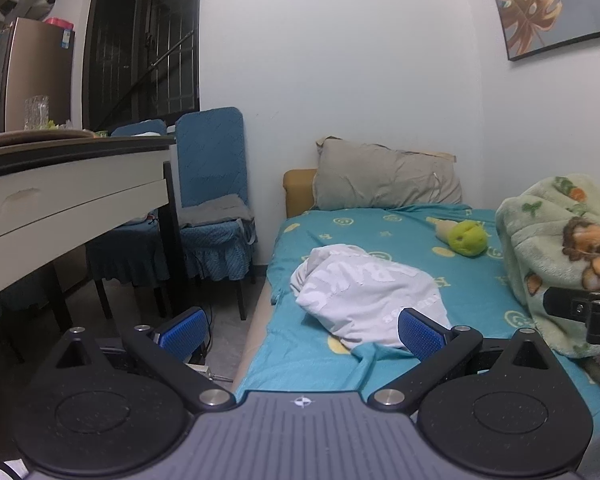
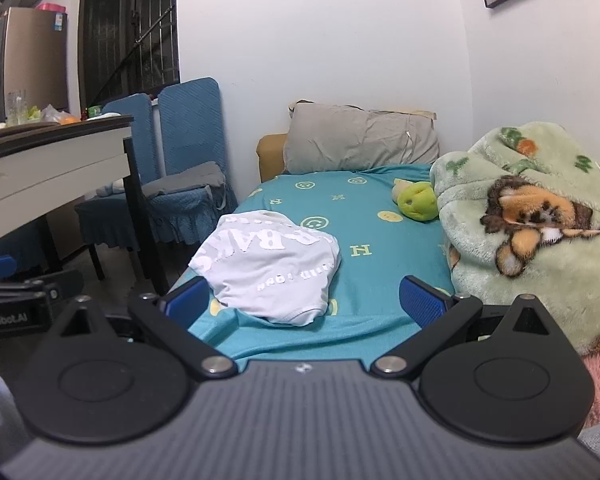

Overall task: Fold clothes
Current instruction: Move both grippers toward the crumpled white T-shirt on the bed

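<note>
Crumpled T-shirt on the bed, both grippers hovering empty

Grey-white T-shirt [image 1: 364, 292] with large white lettering lies bunched in a loose heap on the teal bed sheet [image 1: 400, 232], near the bed's left edge and toward the foot. It is unfolded, with its hem turned toward the cameras.

Left gripper [image 1: 300, 330] hangs above the foot of the bed with its jaws wide, nothing between the 2 blue pads [image 1: 182, 330]. Its right pad overlaps the shirt's near edge in the left wrist view; whether it touches the cloth I cannot tell. Right gripper [image 2: 302, 300] is level beside it, jaws equally wide and empty, the shirt lying just ahead of its left pad.

A grey pillow [image 2: 364, 140] leans at the head of the bed. A green plush toy [image 2: 418, 200] rests on the sheet beside a pale green fleece blanket [image 2: 532, 220] printed with a lion. Left of the bed stand 2 blue-covered chairs [image 1: 210, 184] and a white worktop [image 1: 72, 192].
</note>
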